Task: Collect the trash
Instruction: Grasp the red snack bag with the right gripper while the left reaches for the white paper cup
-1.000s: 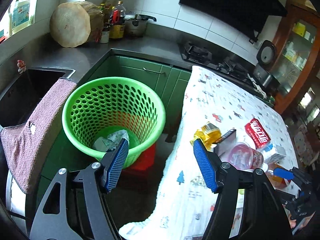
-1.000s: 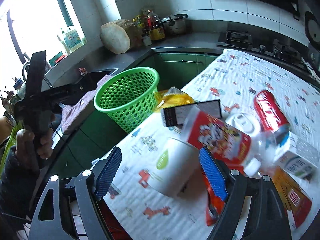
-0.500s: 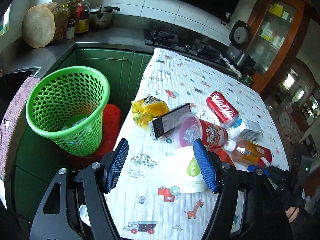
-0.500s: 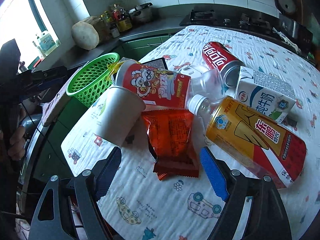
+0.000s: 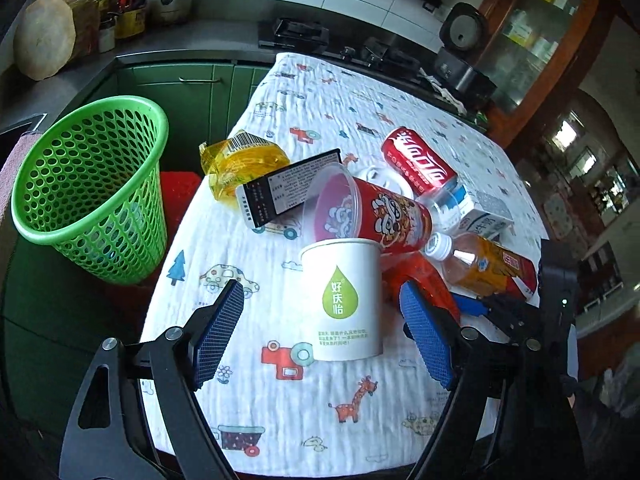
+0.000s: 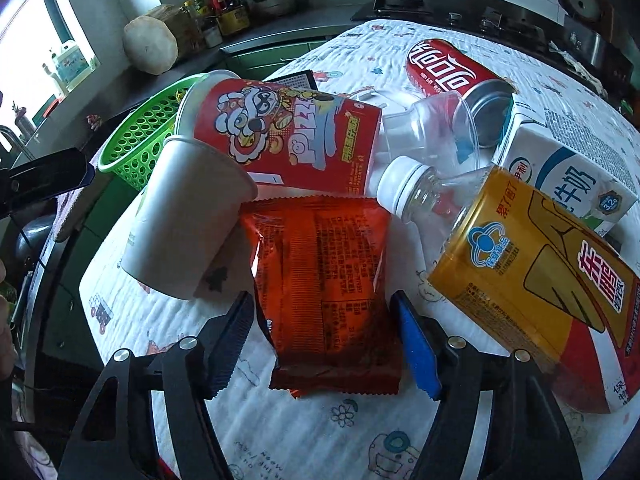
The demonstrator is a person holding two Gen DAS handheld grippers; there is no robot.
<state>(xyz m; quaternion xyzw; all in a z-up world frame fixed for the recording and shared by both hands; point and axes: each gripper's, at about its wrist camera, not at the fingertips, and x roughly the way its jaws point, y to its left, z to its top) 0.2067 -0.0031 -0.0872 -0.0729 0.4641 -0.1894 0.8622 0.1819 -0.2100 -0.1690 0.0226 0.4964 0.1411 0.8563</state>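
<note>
Well, the table under its white cartoon-printed cloth [image 5: 288,408] fills most of both views, its near edge cut off by the frame; the cloth's left hem hangs at nine o'clock beside the green perforated plastic basket [image 5: 92,184], which stands on the floor just off the table, its contents too dim to make out. Grey counter [image 5: 76,76] and white wall tiles run along twelve o'clock, with a wooden glass-fronted cabinet [image 5: 536,36] at two.

The trash lies heaped mid-table: a yellow-labelled clear plastic bottle [image 6: 532,280] on its side, part cut off at four o'clock; a white and blue milk carton [image 6: 568,168]; a red printed snack cup [image 6: 288,140] tipped over; a white paper cup [image 5: 344,300] lying against it; a red cola can [image 5: 416,160]; an orange-red foil snack packet [image 6: 328,292], half hidden behind the paper cup in the left view.

Bare cloth lies open at six o'clock.

The left gripper [image 5: 324,332] has just been opening; its jaws stand apart either side of the paper cup, clear of it. The right gripper [image 6: 324,344] has just been closing; the foil packet lies between its jaws, but whether the pads press on it I cannot tell.
</note>
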